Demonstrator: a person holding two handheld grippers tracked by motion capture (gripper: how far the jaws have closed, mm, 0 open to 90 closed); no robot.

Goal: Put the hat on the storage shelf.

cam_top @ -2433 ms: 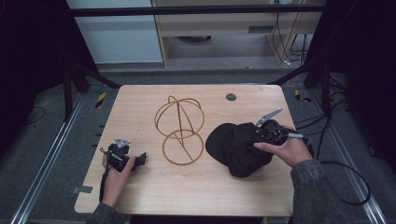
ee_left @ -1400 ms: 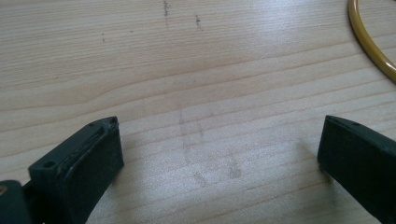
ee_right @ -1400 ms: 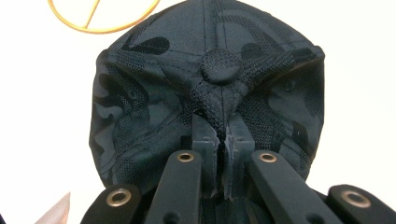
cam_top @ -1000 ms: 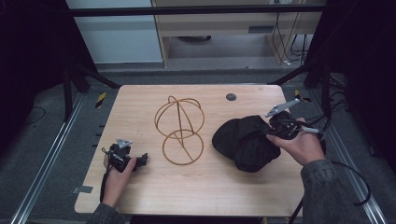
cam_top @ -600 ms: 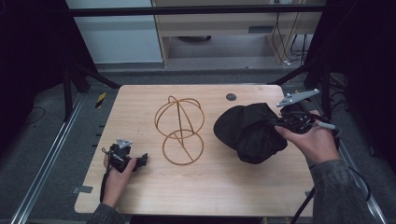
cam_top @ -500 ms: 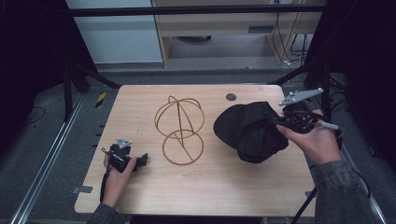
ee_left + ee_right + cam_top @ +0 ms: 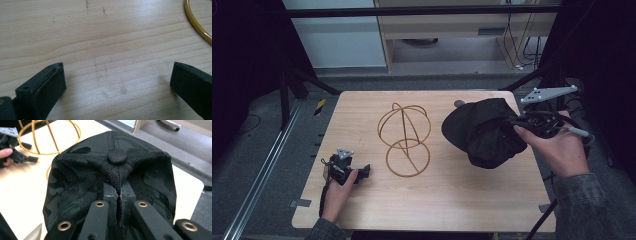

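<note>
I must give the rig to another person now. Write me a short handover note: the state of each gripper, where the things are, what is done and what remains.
Right gripper: jaws shut, pinching the fabric of the black cap near its top button, holding it at the right side of the table.
Left gripper: jaws wide open with nothing between them, resting low over the wood at the front left, by the stand's base ring.
Gold wire hat stand: upright at mid-table, with nothing on it.
Done: cap grasped.
Left, as it seems: carry the cap to the stand and set it over the wire dome; the left gripper could steady the base.
</note>
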